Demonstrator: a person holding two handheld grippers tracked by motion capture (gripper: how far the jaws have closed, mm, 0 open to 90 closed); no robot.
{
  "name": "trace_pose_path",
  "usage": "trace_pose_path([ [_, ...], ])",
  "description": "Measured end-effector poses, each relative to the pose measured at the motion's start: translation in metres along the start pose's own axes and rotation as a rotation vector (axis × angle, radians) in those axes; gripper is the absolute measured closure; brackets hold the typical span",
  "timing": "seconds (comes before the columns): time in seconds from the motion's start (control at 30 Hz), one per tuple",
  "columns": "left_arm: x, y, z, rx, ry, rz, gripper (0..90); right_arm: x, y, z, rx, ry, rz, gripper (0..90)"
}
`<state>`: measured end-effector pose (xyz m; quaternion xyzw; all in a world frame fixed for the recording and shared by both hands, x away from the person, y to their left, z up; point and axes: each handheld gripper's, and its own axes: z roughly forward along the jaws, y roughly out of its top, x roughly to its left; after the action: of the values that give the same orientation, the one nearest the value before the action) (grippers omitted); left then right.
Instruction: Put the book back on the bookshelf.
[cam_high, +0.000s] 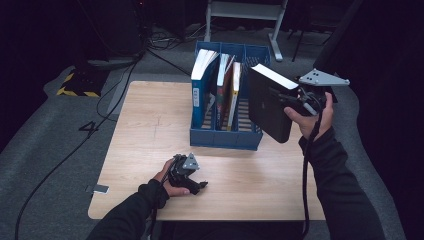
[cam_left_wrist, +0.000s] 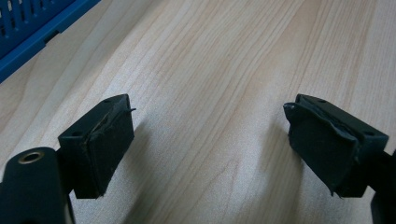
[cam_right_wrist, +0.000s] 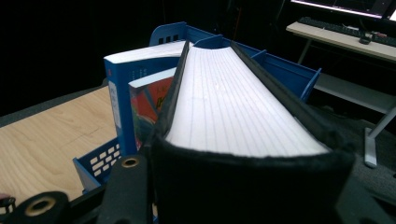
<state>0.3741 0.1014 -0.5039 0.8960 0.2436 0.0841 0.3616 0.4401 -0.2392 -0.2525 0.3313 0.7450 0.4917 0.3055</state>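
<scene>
The wooden counter (cam_high: 150, 130) carries a blue file rack (cam_high: 225, 136) near its far edge, split into upright compartments. The left compartment holds a blue-spined book (cam_high: 201, 90) standing upright, and the middle one holds a few thinner books (cam_high: 227, 92) leaning a little against each other.

To the right of the rack, held in the air above the counter's right edge, is a thick black book (cam_high: 267, 102). It is tilted, its white page block facing up and its dark cover toward the person. The right tool (cam_high: 295, 102) grips it from the right side, jaws closed across the book's thickness, about half spread. In the right gripper view the book (cam_right_wrist: 233, 107) runs away between the jaws toward the rack (cam_right_wrist: 280, 70), spine end at the tool, with the blue-spined book (cam_right_wrist: 123, 93) just to its left.

The left tool (cam_high: 192, 182) rests low over the counter's near part, well apart from the rack and the black book. In the left gripper view its pads (cam_left_wrist: 109, 149) stand wide apart with bare wood (cam_left_wrist: 210, 116) between them; it holds nothing.
</scene>
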Motion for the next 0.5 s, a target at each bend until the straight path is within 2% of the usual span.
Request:
trace_pose_path([
  [0.37,0.000,0.000,0.000,-0.001,0.000,0.001,14.7,-0.005,0.000,0.019,-0.020,-0.048,0.052,53.4],
  [0.5,0.000,0.000,0.000,-0.002,0.001,0.002,14.7,-0.008,-0.003,0.030,-0.027,-0.076,0.096,53.4],
])
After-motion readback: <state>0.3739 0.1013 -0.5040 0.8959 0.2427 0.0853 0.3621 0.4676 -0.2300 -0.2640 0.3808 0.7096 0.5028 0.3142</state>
